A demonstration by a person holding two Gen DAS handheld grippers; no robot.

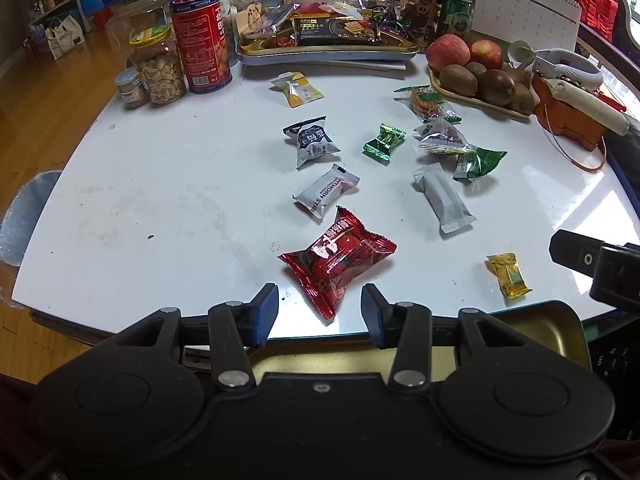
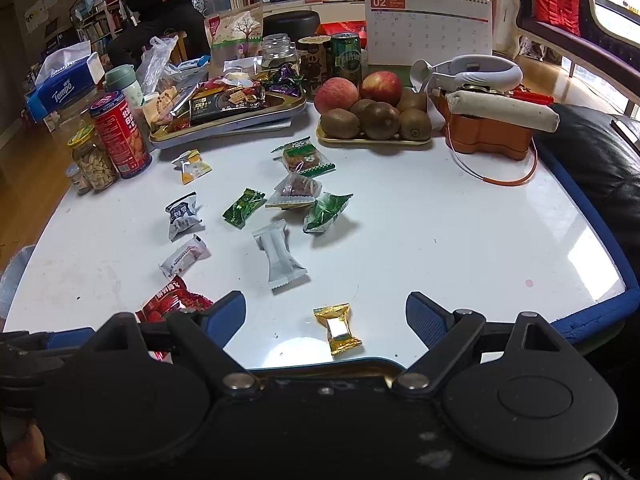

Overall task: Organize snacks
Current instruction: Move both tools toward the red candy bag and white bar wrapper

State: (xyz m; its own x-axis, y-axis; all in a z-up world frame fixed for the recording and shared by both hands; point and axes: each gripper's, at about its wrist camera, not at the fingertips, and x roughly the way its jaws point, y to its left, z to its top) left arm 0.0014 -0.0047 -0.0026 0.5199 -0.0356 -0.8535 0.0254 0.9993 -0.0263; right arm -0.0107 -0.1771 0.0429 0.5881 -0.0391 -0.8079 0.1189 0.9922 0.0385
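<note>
A glossy white table [image 1: 160, 184] is bearing crinkly wrapped snacks; the red foil packet [image 1: 336, 258] is lying before the left gripper [image 1: 319, 312], gaping empty. The right gripper [image 2: 326, 320] is hovering wide around a gold candy [image 2: 338, 328].

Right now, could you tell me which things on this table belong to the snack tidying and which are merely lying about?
For the job:
- red packet
- gold candy
- white bar
- green candy
- snack tray
- left gripper and right gripper, both open, empty

Lying about:
- fruit plate
- calendar
- nut jar
- tissue box
</note>
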